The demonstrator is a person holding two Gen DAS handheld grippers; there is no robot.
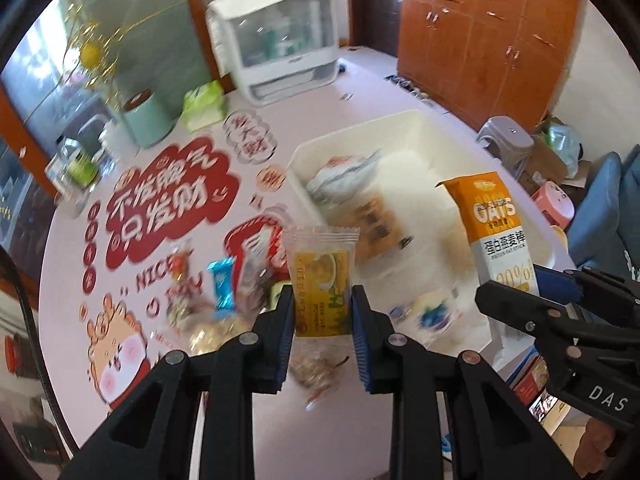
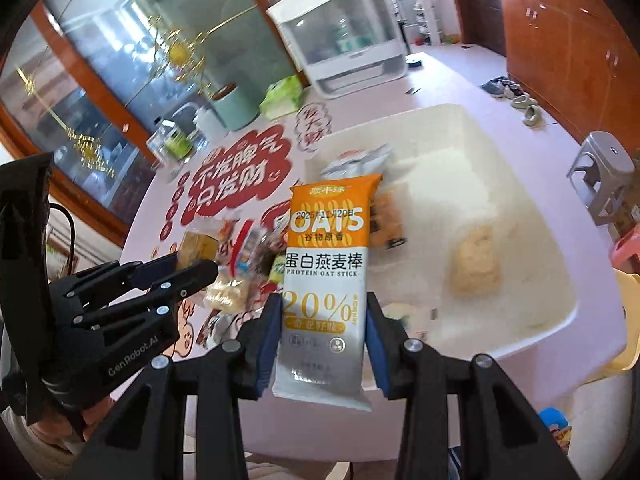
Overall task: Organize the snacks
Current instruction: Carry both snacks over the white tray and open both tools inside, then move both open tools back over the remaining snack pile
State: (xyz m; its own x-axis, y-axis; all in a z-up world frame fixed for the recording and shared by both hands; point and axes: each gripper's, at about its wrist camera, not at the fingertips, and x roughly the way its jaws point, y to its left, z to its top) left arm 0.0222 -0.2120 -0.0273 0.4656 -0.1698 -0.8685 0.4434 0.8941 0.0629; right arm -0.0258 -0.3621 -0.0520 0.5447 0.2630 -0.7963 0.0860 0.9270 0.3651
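At the bottom centre of the left wrist view, the left gripper [image 1: 323, 312] is clamped on a small clear-topped yellow snack packet [image 1: 320, 280], held upright with its crimped end up. In the right wrist view, the right gripper [image 2: 325, 320] pinches a long orange-and-white oat stick wrapper [image 2: 326, 264] by its lower half, long axis pointing up the frame. Beyond both sets of tongs, toward the right half of each frame, sits the shallow white plastic bin [image 1: 408, 120], already holding a few wrapped snacks and a pale crumbly block [image 2: 476, 266]. The bin lies ahead of both grippers; the oat stick looks nearer its open middle, so the right hand probably reaches it first. Left of centre, loose mixed snacks [image 1: 224, 292] remain on the pink printed tablecloth [image 1: 168, 184].
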